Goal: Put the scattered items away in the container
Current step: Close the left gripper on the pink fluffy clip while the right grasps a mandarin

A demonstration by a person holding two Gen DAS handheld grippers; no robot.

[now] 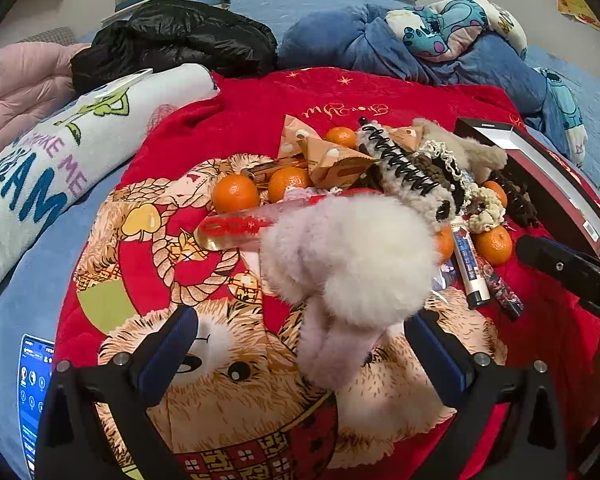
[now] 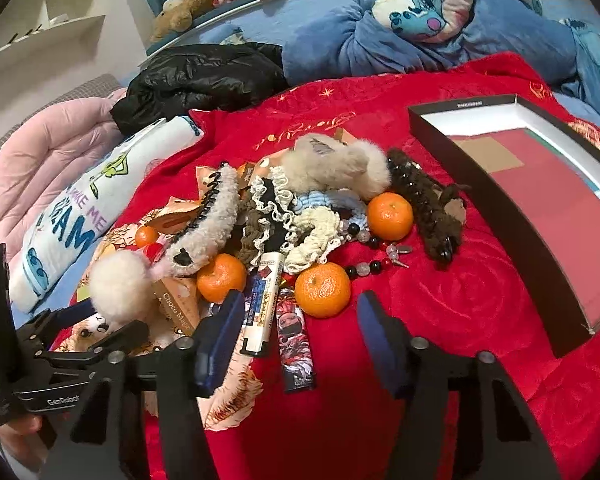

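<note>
Left wrist view:
- Left tool (image 1: 300, 360) spread wide above the red blanket (image 1: 236, 120) on the bed, clamping nothing.
- White pompom item (image 1: 351, 256) between the two fingers (image 1: 168, 348), touching neither (whether resting on the blanket or raised: cannot tell).
- Phone (image 1: 34, 392) at the blanket's left edge, seen only here.
- Box (image 1: 539, 160) visible only as a sliver at right.

Right wrist view:
- Right tool (image 2: 296, 344) spread wide, empty, low over the blanket just in front of the pile.
- Nearest mandarin (image 2: 322, 289) just beyond the fingertips, beside a white lighter (image 2: 262, 304).
- Full interior of the box (image 2: 539, 200) shown here: open, red-lined, well to the right of the pile, none of the scattered items inside.
- Bead string (image 2: 363, 256) and brown furry clip (image 2: 423, 208) clearly shown here.
- Left tool (image 2: 80, 328) at far left, beside the pompom item (image 2: 118, 284).
</note>
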